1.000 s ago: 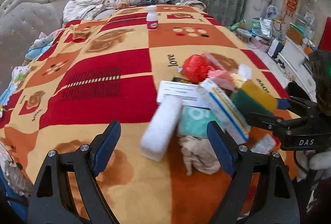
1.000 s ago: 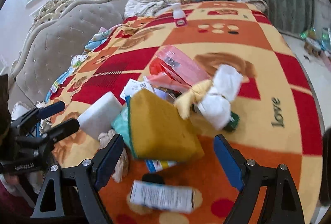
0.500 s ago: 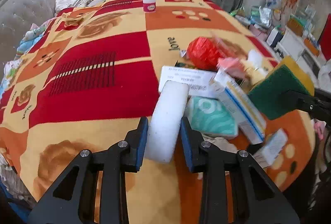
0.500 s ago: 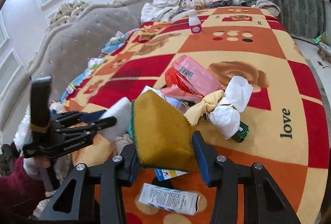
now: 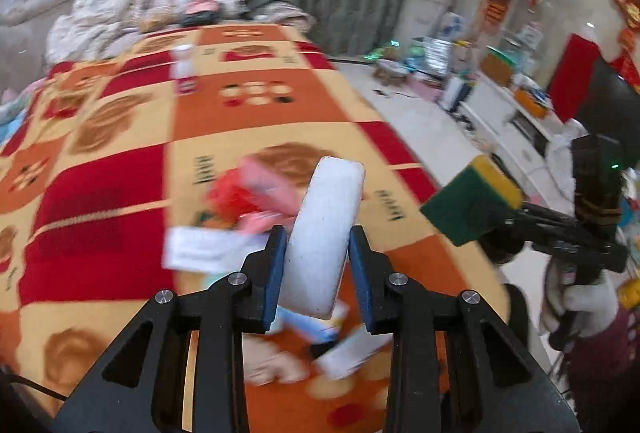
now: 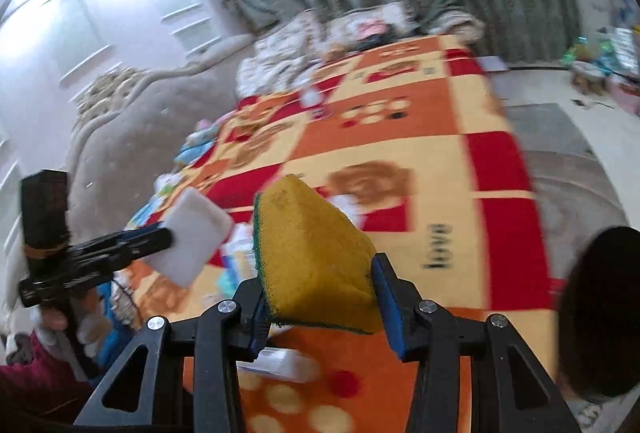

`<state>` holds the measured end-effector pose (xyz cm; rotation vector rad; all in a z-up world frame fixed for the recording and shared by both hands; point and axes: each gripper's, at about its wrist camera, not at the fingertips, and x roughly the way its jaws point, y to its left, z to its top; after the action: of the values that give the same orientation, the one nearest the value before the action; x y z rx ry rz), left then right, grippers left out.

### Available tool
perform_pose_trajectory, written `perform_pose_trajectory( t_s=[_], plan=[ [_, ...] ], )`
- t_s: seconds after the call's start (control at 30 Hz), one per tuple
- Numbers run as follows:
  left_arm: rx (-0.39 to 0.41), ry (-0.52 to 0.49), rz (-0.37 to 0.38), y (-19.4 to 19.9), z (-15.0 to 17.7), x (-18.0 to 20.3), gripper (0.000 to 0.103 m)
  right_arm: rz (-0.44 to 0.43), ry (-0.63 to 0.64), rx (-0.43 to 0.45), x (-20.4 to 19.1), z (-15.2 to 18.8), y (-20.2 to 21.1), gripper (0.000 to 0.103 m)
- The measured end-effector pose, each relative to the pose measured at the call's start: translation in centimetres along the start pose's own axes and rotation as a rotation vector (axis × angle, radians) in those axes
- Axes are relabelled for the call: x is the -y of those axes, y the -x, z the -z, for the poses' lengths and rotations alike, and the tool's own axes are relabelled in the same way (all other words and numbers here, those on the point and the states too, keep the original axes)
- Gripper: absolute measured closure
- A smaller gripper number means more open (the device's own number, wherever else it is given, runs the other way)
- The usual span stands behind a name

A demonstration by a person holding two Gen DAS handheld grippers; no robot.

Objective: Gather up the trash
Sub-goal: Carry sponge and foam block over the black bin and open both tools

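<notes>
Left gripper (image 5: 318, 265): clamped on a white oblong foam block (image 5: 323, 233), centre frame, raised above the patterned orange-red blanket (image 5: 256, 113).
Right gripper (image 6: 318, 303): clamped on a yellow sponge with green scouring face (image 6: 312, 257), centre frame.
Below: blurred trash pile (red wrapper (image 5: 232, 199), paper boxes (image 5: 208, 249)).
Upper left: small white bottle (image 5: 184, 69).

— That white block (image 5: 322, 238) looks like soft matt foam.
— And the sponge (image 6: 316, 257): coarse yellow foam, rough green scouring side, over a woven cloth blanket (image 5: 256, 121)
</notes>
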<state>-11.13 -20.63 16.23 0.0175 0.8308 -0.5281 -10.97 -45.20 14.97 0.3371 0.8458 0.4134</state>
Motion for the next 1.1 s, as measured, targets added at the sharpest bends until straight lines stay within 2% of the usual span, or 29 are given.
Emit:
perform_pose_trajectory(
  t_s=[0.2, 0.37, 0.53, 0.63, 0.73, 0.77, 0.8, 0.93, 1.1],
  plan=[
    [-0.037, -0.090, 0.151, -4.2, -2.8, 9.1, 0.074, 0.173, -0.086, 0.035, 7.2, 0.8, 4.4, 0.059],
    [-0.094, -0.100, 0.230, -8.9, -4.0, 15.2, 0.073, 0.299, -0.179, 0.057, 13.0, 1.7, 7.6, 0.059],
    [-0.139, -0.044, 0.338, -13.3, -4.7, 19.3, 0.071, 0.352, -0.269, 0.047, 17.5, 2.5, 8.7, 0.059],
    [-0.149, -0.037, 0.362, -15.5, -4.9, 21.0, 0.070, 0.369, -0.309, 0.039, 19.3, 3.1, 8.7, 0.059],
    [-0.152, -0.031, 0.402, -17.1, -5.2, 22.2, 0.058, 0.377, -0.346, 0.046, 20.7, 3.3, 8.9, 0.055],
    [-0.155, -0.026, 0.412, -17.3, -5.2, 22.4, 0.048, 0.384, -0.355, 0.053, 20.9, 3.3, 9.0, 0.053],
    [-0.160, -0.016, 0.418, -17.6, -5.3, 22.4, 0.043, 0.390, -0.360, 0.058, 21.5, 3.4, 9.4, 0.052],
    [-0.172, -0.015, 0.408, -17.8, -5.3, 22.2, 0.042, 0.402, -0.371, 0.056, 22.0, 3.4, 9.4, 0.033],
    [-0.160, -0.043, 0.308, -17.6, -4.5, 21.2, 0.042, 0.389, -0.374, 0.044, 22.1, 3.8, 9.1, 0.033]
  ],
)
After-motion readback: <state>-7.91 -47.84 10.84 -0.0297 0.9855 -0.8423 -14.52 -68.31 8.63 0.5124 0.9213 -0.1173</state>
